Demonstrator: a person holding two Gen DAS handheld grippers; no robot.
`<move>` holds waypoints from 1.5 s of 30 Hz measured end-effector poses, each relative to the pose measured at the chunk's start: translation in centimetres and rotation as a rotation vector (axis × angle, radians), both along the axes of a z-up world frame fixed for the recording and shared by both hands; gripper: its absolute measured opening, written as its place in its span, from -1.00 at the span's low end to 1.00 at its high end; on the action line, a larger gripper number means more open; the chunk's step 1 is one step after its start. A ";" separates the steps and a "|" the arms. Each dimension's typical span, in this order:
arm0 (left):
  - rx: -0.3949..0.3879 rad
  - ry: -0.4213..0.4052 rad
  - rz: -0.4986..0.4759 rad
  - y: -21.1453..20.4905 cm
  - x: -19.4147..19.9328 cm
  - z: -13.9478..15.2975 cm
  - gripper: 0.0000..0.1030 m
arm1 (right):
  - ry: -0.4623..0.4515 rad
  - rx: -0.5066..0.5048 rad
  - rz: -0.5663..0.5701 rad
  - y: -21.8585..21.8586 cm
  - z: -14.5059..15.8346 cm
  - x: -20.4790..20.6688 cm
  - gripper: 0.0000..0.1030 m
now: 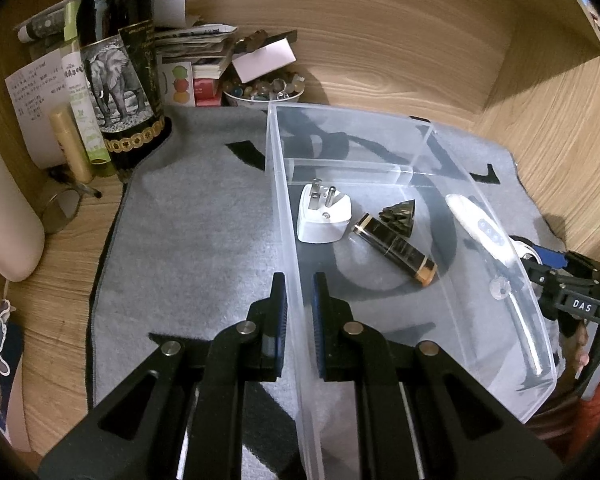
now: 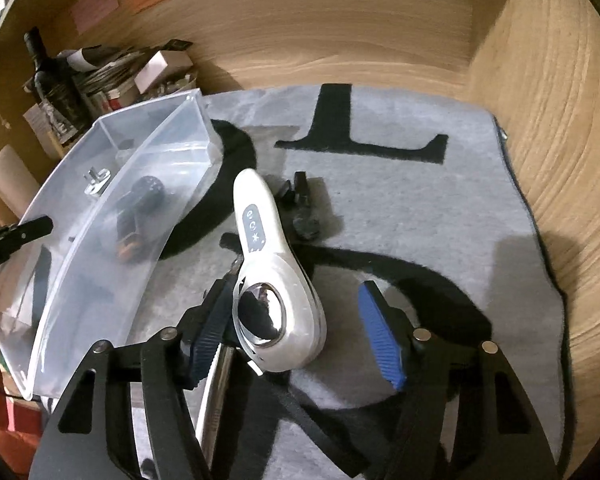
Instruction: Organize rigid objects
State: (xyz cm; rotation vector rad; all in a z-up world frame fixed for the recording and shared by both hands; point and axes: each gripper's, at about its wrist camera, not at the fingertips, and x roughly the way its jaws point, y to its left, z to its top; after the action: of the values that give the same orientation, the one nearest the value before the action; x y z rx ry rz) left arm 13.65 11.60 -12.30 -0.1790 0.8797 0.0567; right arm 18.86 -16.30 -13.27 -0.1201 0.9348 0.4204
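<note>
The left gripper (image 1: 299, 300) pinches the near-left wall of the clear plastic bin (image 1: 512, 240), one finger outside and one inside. The bin stands on a grey mat (image 1: 188, 240) that covers the wooden desk (image 1: 400, 56). Inside the bin lie a white plug adapter (image 1: 323, 216), a black-and-gold tube (image 1: 396, 249) and a small dark pyramid (image 1: 398, 216) — the tube and pyramid touching or nearly so.

The right gripper (image 2: 300, 336) is spread wide, its fingers either side of a white handheld device (image 2: 274, 276) that lies on the mat just beside the bin's right wall; its left finger seems to touch the device, though the view is unclear. A small black object (image 2: 302, 208) rests on the mat beyond the device.

At the desk's far-left corner stand a dark bottle (image 1: 120, 60) and a bowl of beads (image 1: 260, 90).
</note>
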 end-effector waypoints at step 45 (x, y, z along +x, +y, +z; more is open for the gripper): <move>-0.021 -0.016 -0.011 0.3 -0.1 0.2 -0.78 | -0.309 0.111 0.057 3.9 10.6 -0.3 -0.25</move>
State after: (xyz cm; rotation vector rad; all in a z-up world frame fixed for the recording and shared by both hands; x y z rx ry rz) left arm 13.57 11.89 -12.08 -0.1941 0.8656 0.0359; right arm 18.54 -12.43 -2.67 -0.1072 0.6041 0.4904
